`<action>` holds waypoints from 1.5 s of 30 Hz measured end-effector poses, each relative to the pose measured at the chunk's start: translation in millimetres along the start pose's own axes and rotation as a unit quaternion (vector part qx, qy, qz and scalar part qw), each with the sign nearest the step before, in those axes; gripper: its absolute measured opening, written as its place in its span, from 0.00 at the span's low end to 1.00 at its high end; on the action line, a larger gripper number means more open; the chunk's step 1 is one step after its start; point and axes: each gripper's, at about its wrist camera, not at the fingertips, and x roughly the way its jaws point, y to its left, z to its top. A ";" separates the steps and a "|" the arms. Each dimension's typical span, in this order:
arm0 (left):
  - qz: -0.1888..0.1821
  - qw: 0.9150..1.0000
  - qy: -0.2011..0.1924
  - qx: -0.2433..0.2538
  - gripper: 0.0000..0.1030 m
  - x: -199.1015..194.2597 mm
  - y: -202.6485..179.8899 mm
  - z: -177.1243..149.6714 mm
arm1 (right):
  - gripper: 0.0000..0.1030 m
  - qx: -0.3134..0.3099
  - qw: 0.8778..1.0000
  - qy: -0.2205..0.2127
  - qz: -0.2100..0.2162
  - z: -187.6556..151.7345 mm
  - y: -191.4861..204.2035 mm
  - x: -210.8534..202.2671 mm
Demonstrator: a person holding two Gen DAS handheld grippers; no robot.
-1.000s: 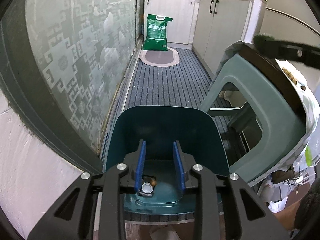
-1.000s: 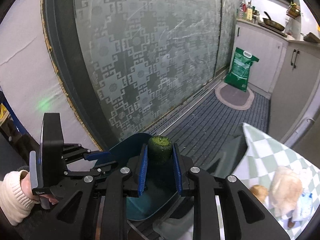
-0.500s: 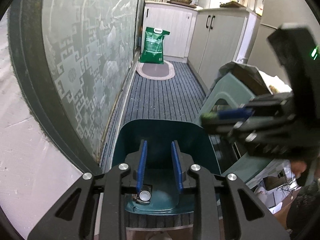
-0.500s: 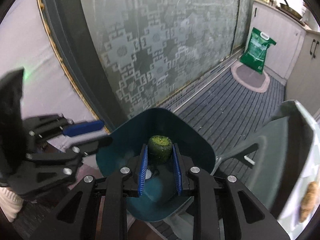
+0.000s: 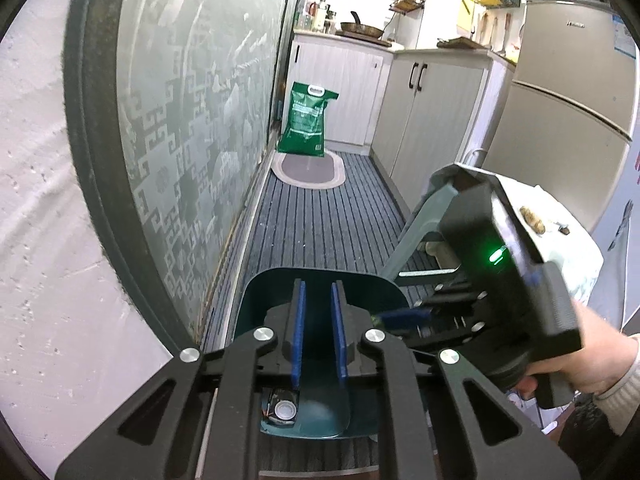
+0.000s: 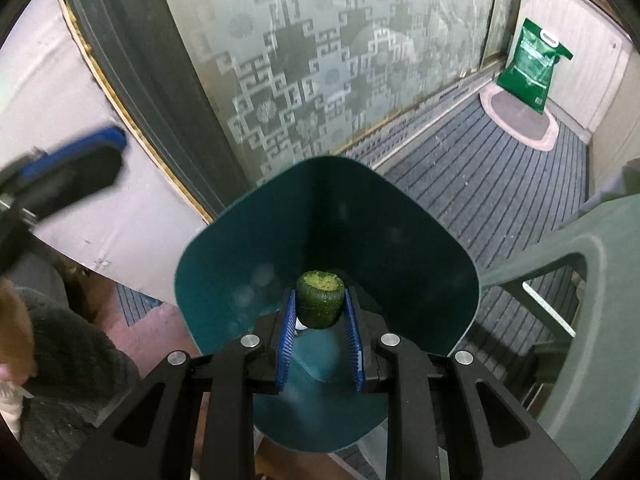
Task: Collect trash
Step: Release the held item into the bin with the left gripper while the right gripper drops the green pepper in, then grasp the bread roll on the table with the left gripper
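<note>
The right claw grips a green stub of vegetable between its blue pads, the cut face turned up. It holds the stub over the open mouth of a teal bin, low inside the rim. Something pale lies on the bin's bottom just beside the left pad; what it is cannot be told.

The left claw is parted with nothing between its pads, and hangs over the same bin. At the bin's bottom, below that claw, lies a small dark box with a round silvery cap on it. From the left wrist view the right claw comes in from the right at the bin's rim, with the hand holding it.

Beside the bin stands a grey-green stool on the striped floor mat. A frosted glass door runs along the left, and a green bag stands on an oval rug at the far end.
</note>
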 end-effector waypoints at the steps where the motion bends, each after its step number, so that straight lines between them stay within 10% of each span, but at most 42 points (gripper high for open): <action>1: -0.001 1.000 -0.003 -0.001 0.14 -1.3 0.3 0.4 | 0.23 -0.002 1.000 0.005 -0.004 -0.6 1.5 4.1; 14: -0.012 0.999 -0.031 -0.009 0.14 -13.1 -0.1 7.6 | 0.31 -0.016 1.000 0.012 -0.012 -3.9 9.4 2.7; 27: -0.011 0.997 -0.077 -0.017 0.15 -30.1 -10.6 27.0 | 0.31 -0.021 0.994 -0.110 -0.021 4.8 11.7 -97.2; 45: -0.096 0.991 -0.073 0.053 0.31 2.2 -138.1 38.2 | 0.31 0.097 0.964 -0.221 -0.115 -73.0 -114.0 -236.8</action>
